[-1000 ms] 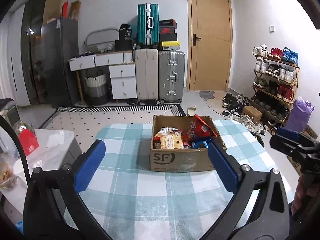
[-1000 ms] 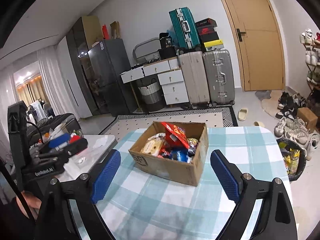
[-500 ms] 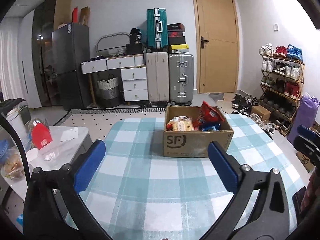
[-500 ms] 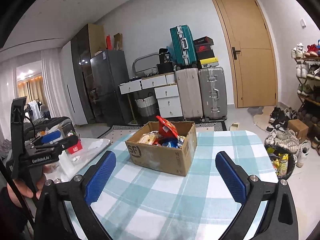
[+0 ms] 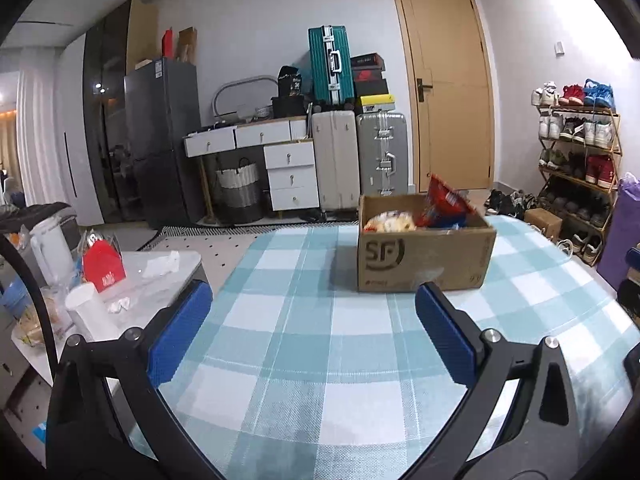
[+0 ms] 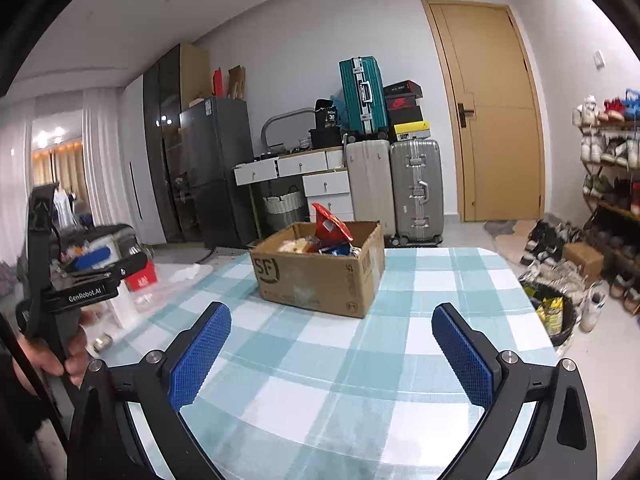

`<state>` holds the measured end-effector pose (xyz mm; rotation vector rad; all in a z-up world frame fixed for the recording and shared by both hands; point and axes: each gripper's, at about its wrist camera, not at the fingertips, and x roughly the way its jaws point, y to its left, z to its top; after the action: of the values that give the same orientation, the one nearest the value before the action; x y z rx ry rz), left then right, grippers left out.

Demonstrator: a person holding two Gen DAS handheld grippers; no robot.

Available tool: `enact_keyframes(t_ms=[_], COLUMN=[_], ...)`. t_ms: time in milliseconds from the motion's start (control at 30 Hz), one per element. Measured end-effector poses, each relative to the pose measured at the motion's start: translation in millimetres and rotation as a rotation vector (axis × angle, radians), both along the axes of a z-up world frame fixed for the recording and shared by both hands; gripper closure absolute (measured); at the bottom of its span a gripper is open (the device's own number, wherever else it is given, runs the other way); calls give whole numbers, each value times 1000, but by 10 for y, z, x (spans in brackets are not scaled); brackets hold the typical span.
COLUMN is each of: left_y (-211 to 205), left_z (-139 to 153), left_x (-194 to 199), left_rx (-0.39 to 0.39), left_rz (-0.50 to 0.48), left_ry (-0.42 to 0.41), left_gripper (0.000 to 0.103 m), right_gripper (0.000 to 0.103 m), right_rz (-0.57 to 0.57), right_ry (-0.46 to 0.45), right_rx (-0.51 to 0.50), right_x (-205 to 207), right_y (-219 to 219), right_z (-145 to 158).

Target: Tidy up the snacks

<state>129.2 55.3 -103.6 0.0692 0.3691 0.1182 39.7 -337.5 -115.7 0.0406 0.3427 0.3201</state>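
Cardboard box (image 5: pixel 424 256) of snacks (image 5: pixel 444 204) upright, far on checked tabletop (image 5: pixel 320 320), long axis running left-right, printed side facing near. Left gripper (image 5: pixel 308 336) and right gripper (image 6: pixel 328 352) spread wide, empty.

Left tool (image 5: pixel 308 336) wide open, right tool (image 6: pixel 332 344) wide open

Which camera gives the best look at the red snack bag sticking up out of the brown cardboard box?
The right wrist view: the red snack bag stands clear above the brown cardboard box, outlined against the pale drawers. The left wrist view shows the same bag leaning over the rim, with only its upper part visible.
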Motion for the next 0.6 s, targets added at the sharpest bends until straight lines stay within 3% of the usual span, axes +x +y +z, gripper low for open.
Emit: enact_keyframes(t_ms=[233, 367, 600], left_y=[22, 30, -12], left_z=[-433, -539, -592], left_x=[178, 176, 190], left_rx=[-16, 12, 8], left_rz=[14, 56, 24], left_ry=[8, -20, -37], left_gripper=[1, 1, 1], right_gripper=[1, 1, 1], right_rz=[-19, -31, -38], right_ry=[-36, -49, -39], right_rx=[-35, -39, -38], right_x=[-2, 15, 60], right_y=[88, 97, 75], right_z=[-274, -328, -330])
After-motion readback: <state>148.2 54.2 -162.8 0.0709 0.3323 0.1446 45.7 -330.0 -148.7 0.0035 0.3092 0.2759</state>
